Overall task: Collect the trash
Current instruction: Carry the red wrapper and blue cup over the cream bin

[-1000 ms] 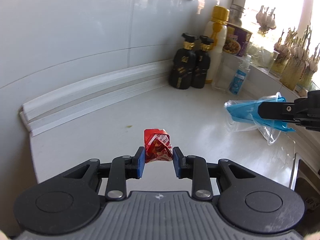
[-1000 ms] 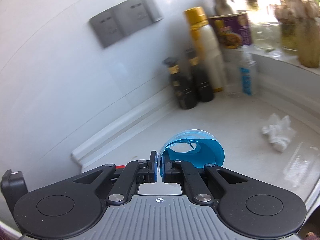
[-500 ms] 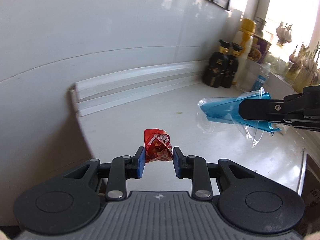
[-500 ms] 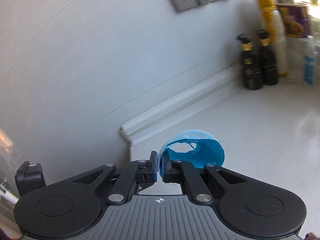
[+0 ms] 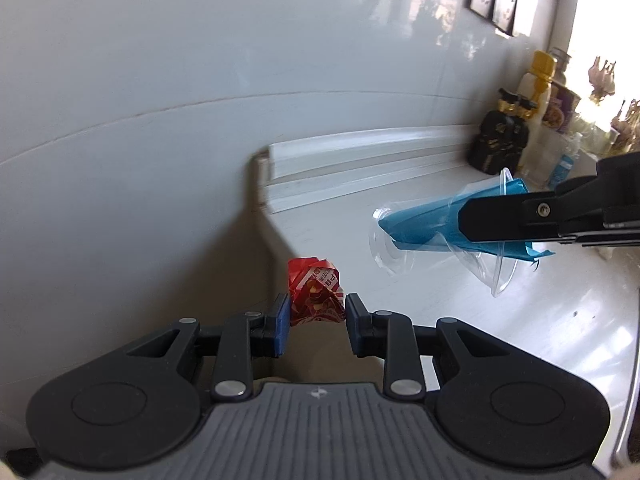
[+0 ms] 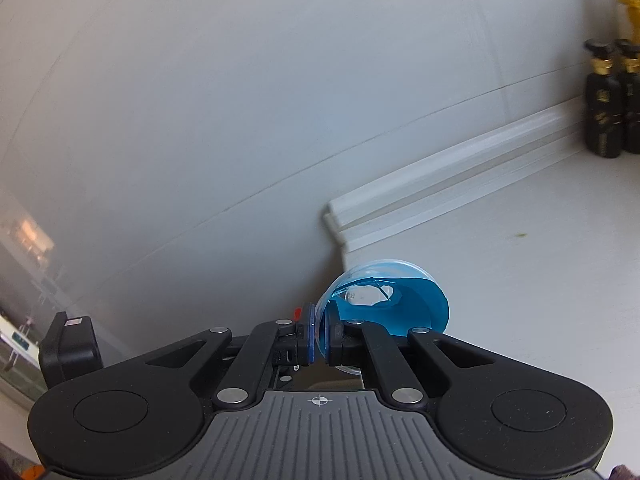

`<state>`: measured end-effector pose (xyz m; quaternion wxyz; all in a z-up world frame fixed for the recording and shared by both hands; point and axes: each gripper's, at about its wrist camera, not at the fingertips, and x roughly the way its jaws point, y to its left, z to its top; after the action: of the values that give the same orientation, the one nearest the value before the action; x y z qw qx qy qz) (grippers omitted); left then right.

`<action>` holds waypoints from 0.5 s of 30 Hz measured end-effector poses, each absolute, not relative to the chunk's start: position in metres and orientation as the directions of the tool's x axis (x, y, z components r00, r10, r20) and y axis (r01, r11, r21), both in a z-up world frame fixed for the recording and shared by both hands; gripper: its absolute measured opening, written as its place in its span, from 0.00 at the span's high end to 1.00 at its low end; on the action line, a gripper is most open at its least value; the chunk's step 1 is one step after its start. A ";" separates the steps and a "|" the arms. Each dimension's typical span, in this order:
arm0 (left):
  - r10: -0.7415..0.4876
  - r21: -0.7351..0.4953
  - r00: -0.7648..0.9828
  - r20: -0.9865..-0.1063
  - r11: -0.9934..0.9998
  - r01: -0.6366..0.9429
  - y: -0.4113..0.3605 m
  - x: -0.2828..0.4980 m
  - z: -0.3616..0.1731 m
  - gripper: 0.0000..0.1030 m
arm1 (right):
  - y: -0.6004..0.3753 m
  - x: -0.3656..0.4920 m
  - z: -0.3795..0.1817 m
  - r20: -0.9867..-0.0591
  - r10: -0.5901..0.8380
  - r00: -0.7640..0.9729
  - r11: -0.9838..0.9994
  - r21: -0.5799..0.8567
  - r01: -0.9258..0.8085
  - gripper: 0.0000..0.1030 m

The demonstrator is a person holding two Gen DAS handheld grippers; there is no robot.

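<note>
Red wrapper [image 5: 316, 296] — pinched in left gripper [image 5: 314, 322]

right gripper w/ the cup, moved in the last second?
Yes. The right gripper, shut on the clear plastic cup, swung left: the black bottles slid to the view's right edge.

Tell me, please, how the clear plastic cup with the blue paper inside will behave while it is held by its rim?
The clear plastic cup looks thin-walled, so it probably flexes and may crack under a hard squeeze. The right hand-held gripper pinches only the rim, so the cup could pivot or slip. It seems very light; the blue paper inside might slide out if tilted.
</note>
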<state>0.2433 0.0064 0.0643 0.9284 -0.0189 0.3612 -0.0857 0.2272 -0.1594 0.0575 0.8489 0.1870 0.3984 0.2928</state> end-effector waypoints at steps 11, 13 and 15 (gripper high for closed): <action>-0.145 -0.146 0.702 -0.697 0.988 0.059 0.060 0.228 0.029 0.75 | -0.106 0.217 0.039 -0.583 0.693 0.424 0.721 0.562 -0.405 0.97; -0.141 -0.158 0.693 -0.707 0.987 0.039 0.071 0.225 0.020 0.75 | -0.098 0.214 0.034 -0.593 0.694 0.408 0.720 0.556 -0.415 0.97; -0.136 -0.168 0.679 -0.722 0.986 0.019 0.080 0.223 0.009 0.75 | -0.087 0.213 0.028 -0.606 0.693 0.390 0.720 0.549 -0.425 0.97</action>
<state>0.2233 0.0796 0.0090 0.9132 -0.0734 0.3987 -0.0424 0.2130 -0.0872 0.0280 0.8194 0.1542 0.4341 0.3411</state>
